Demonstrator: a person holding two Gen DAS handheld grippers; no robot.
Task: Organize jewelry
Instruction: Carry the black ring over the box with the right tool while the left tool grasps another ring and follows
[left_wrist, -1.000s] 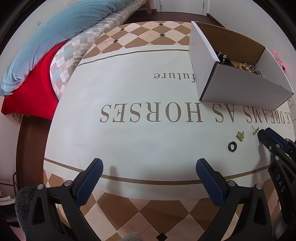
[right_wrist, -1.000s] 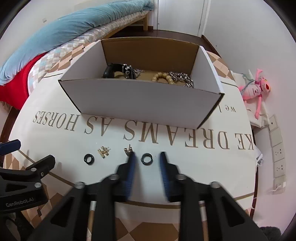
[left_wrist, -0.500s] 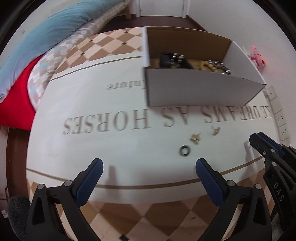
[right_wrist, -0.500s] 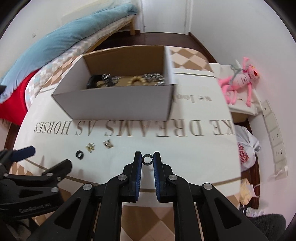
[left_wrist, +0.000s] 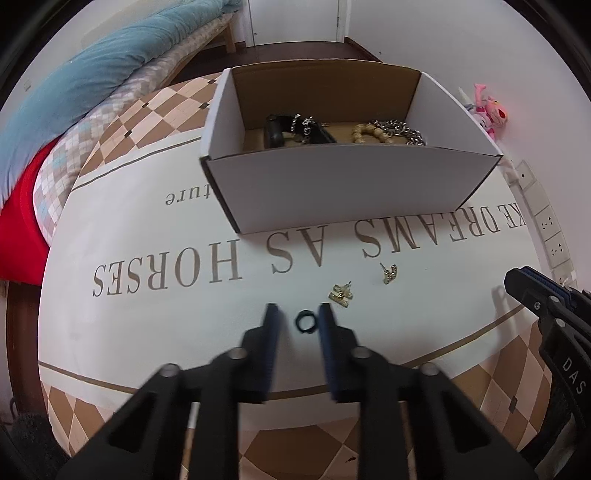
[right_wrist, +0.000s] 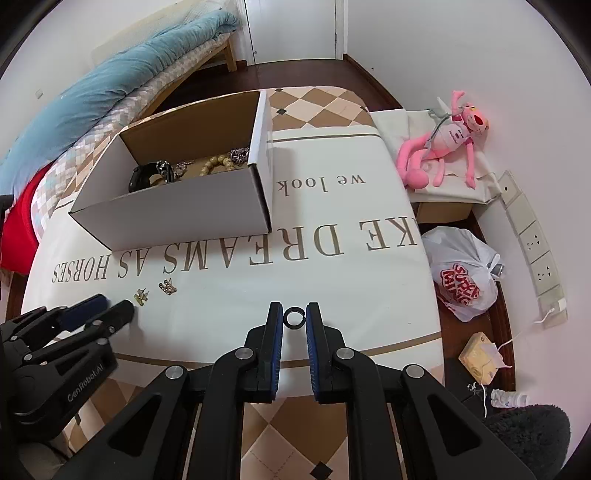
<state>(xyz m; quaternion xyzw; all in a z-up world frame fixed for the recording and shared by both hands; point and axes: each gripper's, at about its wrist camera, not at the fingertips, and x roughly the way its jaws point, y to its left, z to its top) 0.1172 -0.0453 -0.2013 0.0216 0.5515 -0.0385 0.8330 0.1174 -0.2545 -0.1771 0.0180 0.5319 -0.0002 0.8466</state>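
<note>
Jewelry rings sit between both sets of jaws: right gripper (right_wrist: 294, 318) pinches a black ring (right_wrist: 294, 318) for the box (right_wrist: 177, 214); left gripper (left_wrist: 297, 320) is closing around another ring (left_wrist: 305, 320), seemingly not yet touching.

The box (left_wrist: 351, 184) is white outside and brown inside, on a cream cloth (left_wrist: 147, 325) with tan lettering (brown-and-peach diamonds at its border). Both rings (left_wrist: 306, 321) (right_wrist: 294, 317) are black, the earrings (left_wrist: 341, 293) gold.

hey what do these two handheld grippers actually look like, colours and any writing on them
Both are black plastic scissor-style frames with silver rivets at the pivots and long flat fingers lined with blue pads. The left gripper shows white "GenRobot.AI" lettering on its body in the right wrist view. The right gripper carries white "DAS" lettering on its side in the left wrist view. No cables, hands or sleeves show.
</note>
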